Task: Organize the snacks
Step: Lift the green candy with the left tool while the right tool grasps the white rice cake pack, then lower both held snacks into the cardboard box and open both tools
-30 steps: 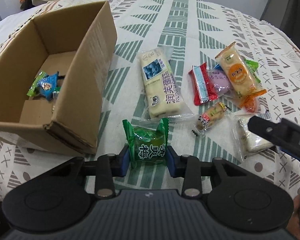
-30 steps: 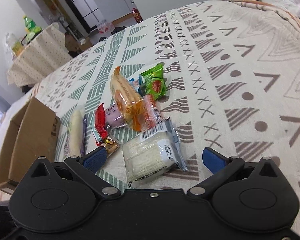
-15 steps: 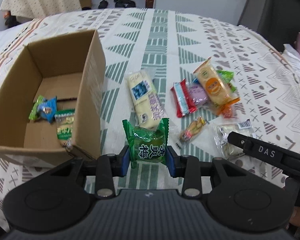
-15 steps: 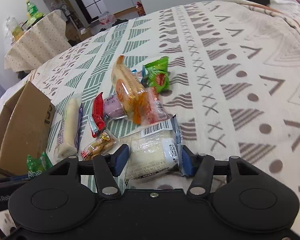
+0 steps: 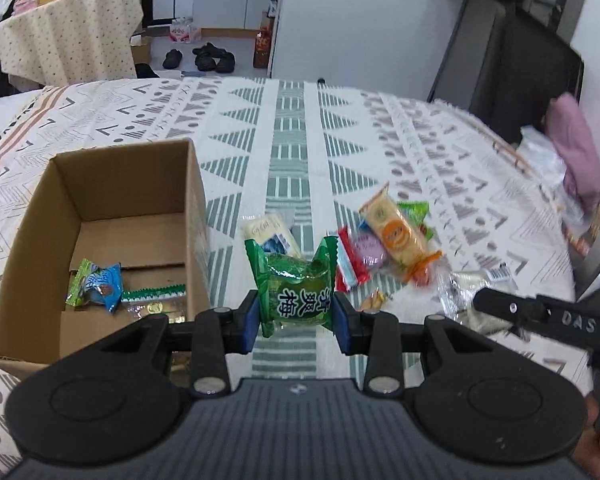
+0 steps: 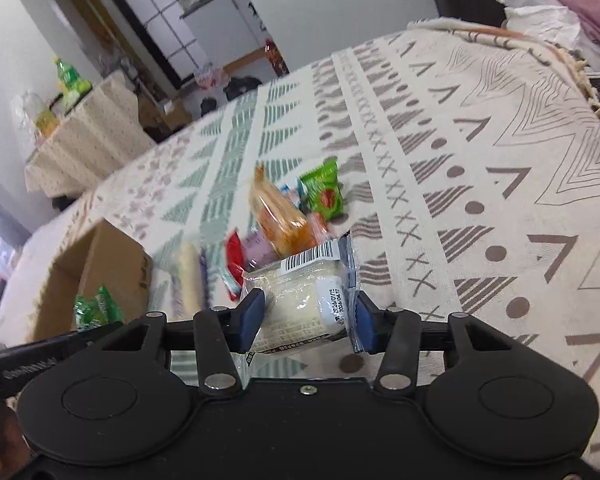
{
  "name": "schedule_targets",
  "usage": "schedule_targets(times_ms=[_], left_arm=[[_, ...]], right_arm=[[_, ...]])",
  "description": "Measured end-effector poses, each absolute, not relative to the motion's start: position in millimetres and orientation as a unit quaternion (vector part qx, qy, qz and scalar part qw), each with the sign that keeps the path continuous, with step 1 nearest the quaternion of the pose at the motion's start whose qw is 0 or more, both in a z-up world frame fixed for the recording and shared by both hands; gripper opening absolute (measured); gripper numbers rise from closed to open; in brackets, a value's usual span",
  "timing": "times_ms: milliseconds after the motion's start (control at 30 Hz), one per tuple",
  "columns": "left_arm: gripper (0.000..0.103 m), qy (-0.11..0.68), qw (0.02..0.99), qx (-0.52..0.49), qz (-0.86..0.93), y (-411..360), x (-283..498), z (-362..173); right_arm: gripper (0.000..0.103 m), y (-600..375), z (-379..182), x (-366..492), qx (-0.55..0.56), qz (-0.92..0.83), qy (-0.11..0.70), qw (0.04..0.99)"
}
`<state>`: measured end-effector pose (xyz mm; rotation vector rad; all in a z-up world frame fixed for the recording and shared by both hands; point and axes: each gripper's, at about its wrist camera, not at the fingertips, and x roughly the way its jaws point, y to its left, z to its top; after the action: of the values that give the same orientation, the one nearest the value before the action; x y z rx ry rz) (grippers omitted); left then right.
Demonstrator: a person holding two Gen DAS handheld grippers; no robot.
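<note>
My left gripper (image 5: pixel 294 316) is shut on a green plum candy packet (image 5: pixel 296 286) and holds it above the cloth, right of the open cardboard box (image 5: pixel 194 200). The box holds a blue-green packet (image 5: pixel 96 286) and a clear packet (image 5: pixel 156 306). My right gripper (image 6: pixel 308 318) is shut on a clear-wrapped white rice cake (image 6: pixel 306 306), lifted off the table. Loose snacks lie on the cloth: a long white bar (image 5: pixel 266 230), a red packet (image 5: pixel 350 260), a purple one (image 5: pixel 368 248), an orange cracker pack (image 5: pixel 396 236) and a green packet (image 6: pixel 322 194).
The table has a patterned cloth (image 5: pixel 296 128). A pink bundle and papers (image 5: pixel 576 172) lie at its right edge. Another covered table (image 5: pixel 68 36) stands behind at left. The right gripper (image 5: pixel 540 314) shows in the left wrist view.
Both grippers have risen with their packets. The right gripper closed on the rice cake and lifted it. The left gripper's candy packet now hangs higher beside the box.
</note>
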<state>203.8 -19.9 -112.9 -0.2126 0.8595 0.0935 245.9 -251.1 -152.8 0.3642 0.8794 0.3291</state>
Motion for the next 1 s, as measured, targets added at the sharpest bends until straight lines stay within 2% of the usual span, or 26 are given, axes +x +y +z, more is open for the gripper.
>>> schedule_targets(times_ms=[533,1000], left_arm=[[0.037,0.360,0.914,-0.178,0.051,33,181,-77],[0.037,0.333,0.905,-0.246,0.101,103,172,-73]], right_arm=[[0.045,-202,-92,225,0.182,0.182,0.378,0.889],[0.045,-139,-75,224,0.184,0.211,0.372,0.885]])
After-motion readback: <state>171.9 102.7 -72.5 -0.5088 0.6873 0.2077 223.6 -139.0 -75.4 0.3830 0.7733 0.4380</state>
